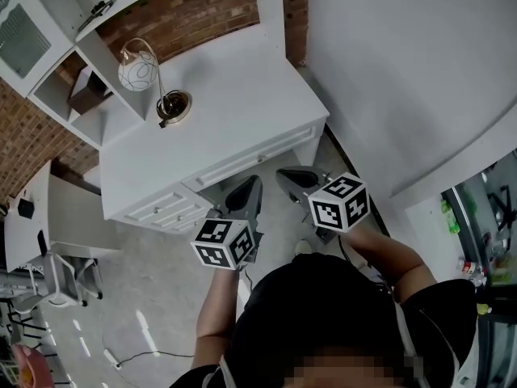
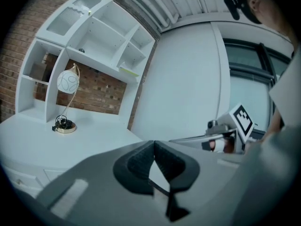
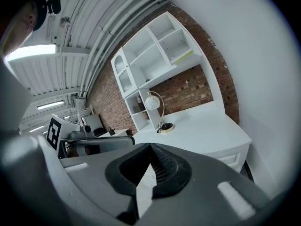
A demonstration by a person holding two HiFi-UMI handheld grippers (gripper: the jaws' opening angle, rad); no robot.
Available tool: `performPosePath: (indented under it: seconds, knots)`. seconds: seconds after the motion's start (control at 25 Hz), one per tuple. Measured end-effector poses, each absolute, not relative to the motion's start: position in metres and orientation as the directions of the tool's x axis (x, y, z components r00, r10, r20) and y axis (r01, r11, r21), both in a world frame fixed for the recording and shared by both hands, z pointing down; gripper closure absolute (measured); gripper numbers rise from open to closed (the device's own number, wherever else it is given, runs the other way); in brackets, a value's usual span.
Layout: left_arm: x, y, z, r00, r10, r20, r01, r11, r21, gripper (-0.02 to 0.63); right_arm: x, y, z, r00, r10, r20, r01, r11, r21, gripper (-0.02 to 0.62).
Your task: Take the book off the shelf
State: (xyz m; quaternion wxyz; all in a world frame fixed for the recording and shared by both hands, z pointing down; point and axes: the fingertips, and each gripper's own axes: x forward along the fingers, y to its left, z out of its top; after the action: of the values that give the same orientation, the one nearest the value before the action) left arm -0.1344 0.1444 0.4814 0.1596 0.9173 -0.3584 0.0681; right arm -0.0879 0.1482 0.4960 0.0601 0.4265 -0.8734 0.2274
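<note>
Short of the bench in the head view, the left claw and right claw point toward it. In the left gripper view that claw is clenched on nothing, and what looks like the book lies flat on an upper shelf, well apart. The right gripper view shows its claw likewise clenched, empty. This looks like the approach; next, one claw must open and reach up to the book.

One white desk with drawers; one lamp, white globe shade, round brass base, on desk; one white open shelf unit at desk's back; one flat pale-green book on shelf above desk; one brown box in compartment just above desk top; two grey two-jaw grippers before desk's front: left gripper, right gripper; one smaller white table left of desk
</note>
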Motion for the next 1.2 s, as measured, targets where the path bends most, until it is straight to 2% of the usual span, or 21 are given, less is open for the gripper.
performPosePath:
  seconds: [0.4, 1.2]
  knots:
    - [-0.079, 0.088, 0.478, 0.726, -0.656, 0.206, -0.688, -0.685, 0.241, 0.6, -0.034, 0.092, 0.496, -0.638, -0.71, 0.299, -0.768, 0.558, -0.314, 0.598]
    - [-0.062, 0.011, 0.482, 0.744, -0.623, 0.241, -0.668, -0.703, 0.245, 0.6, -0.013, 0.018, 0.491, -0.621, -0.738, 0.265, -0.774, 0.525, -0.354, 0.598]
